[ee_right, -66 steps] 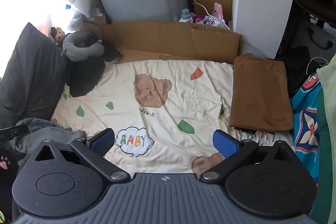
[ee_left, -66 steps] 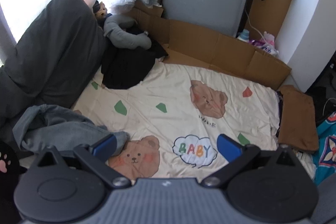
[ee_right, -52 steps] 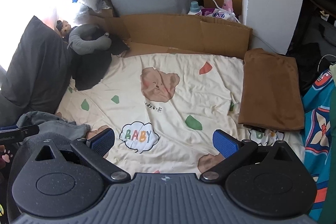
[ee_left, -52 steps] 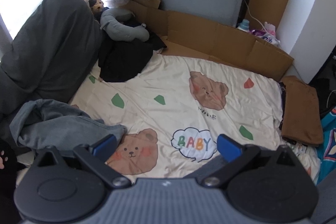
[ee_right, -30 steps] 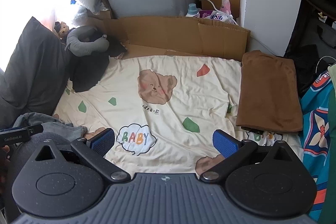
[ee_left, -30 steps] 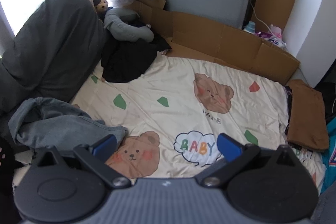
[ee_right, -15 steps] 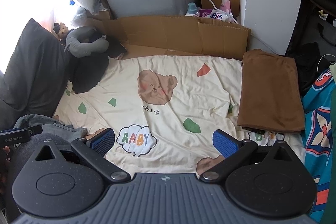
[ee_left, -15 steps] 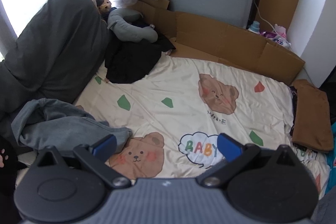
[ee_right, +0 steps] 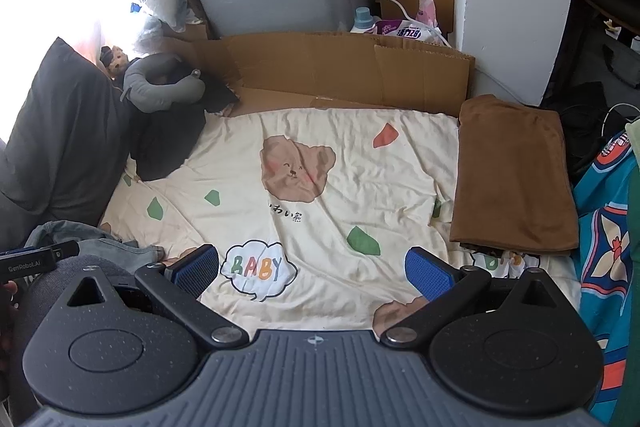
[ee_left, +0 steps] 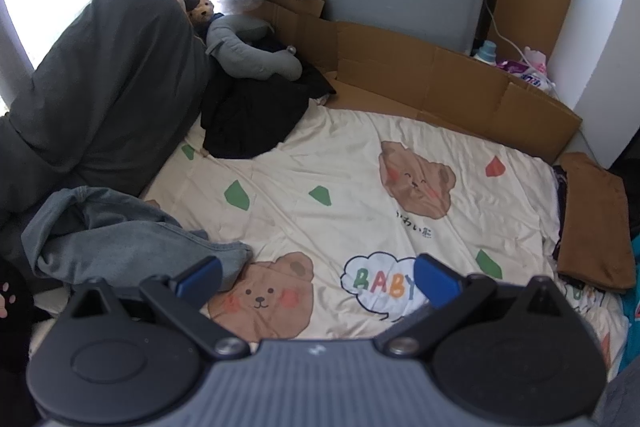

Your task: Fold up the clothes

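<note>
A crumpled pair of grey-blue jeans (ee_left: 120, 239) lies at the left edge of the cream bear-print sheet (ee_left: 340, 187); the right wrist view shows the jeans (ee_right: 92, 241) just beyond the left finger. A folded brown garment (ee_right: 512, 175) rests on the sheet's right side, and the same brown garment (ee_left: 596, 223) appears at the far right of the left wrist view. A black garment (ee_left: 252, 119) is heaped at the back left. My left gripper (ee_left: 316, 279) hovers open over the sheet, its left finger near the jeans. My right gripper (ee_right: 312, 271) is open too, holding nothing.
A dark grey pillow (ee_left: 108, 83) leans at the left, with a grey neck pillow (ee_left: 252, 51) and a small plush toy behind it. Flattened cardboard (ee_right: 348, 71) lines the far edge before a grey panel. A teal patterned cloth (ee_right: 608, 227) lies at the right.
Both views have drifted slightly: the left wrist camera has shifted a little to the left and back. Both grippers stay open and no garment has moved.
</note>
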The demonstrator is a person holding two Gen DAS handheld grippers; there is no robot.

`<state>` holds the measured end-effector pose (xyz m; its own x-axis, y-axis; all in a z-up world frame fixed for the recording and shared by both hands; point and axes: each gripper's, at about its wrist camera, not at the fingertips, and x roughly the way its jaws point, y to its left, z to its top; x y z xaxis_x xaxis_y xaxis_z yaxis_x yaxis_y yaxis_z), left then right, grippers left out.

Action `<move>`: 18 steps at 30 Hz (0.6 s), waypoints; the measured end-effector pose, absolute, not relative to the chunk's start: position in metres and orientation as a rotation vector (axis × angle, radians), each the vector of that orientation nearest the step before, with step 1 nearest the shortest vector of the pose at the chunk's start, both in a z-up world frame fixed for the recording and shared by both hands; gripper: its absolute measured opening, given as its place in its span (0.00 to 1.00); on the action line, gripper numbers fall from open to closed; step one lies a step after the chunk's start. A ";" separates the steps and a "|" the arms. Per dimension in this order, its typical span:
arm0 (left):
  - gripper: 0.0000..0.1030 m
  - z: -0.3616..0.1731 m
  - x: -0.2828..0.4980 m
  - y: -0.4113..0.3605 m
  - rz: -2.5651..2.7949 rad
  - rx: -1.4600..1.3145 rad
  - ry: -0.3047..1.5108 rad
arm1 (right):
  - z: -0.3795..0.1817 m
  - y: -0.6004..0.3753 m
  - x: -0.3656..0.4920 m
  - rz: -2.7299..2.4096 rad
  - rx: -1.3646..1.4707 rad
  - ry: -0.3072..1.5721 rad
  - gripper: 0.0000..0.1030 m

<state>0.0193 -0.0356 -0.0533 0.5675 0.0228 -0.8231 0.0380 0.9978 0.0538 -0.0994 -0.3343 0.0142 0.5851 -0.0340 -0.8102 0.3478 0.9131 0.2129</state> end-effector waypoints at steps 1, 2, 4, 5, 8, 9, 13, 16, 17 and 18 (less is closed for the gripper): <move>1.00 -0.053 0.020 -0.036 -0.009 0.071 0.969 | 0.014 -0.335 -0.099 -0.228 0.373 0.924 1.00; 1.00 -0.053 0.021 -0.037 -0.008 0.075 0.971 | 0.014 -0.336 -0.100 -0.227 0.375 0.923 1.00; 1.00 -0.052 0.020 -0.038 -0.005 0.087 0.968 | 0.014 -0.337 -0.100 -0.229 0.381 0.920 1.00; 1.00 -0.051 0.020 -0.039 -0.002 0.094 0.963 | 0.014 -0.336 -0.099 -0.233 0.379 0.921 1.00; 1.00 -0.050 0.019 -0.039 -0.001 0.102 0.956 | 0.013 -0.335 -0.099 -0.231 0.373 0.925 1.00; 1.00 -0.050 0.020 -0.039 -0.004 0.102 0.958 | 0.013 -0.335 -0.098 -0.231 0.373 0.928 0.99; 1.00 -0.048 0.021 -0.039 -0.004 0.112 0.961 | 0.013 -0.335 -0.097 -0.233 0.373 0.938 1.00; 1.00 -0.045 0.020 -0.041 -0.009 0.126 0.954 | 0.014 -0.335 -0.096 -0.228 0.377 0.941 0.99; 1.00 -0.044 0.020 -0.040 -0.015 0.128 0.955 | 0.015 -0.335 -0.095 -0.228 0.379 0.938 1.00; 1.00 -0.044 0.021 -0.040 -0.022 0.129 0.956 | 0.015 -0.335 -0.095 -0.227 0.382 0.935 1.00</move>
<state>0.0206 -0.0402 -0.0437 0.5768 0.0381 -0.8160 0.0763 0.9920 0.1003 -0.0950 -0.3355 0.0151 0.5774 -0.0254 -0.8161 0.3517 0.9097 0.2206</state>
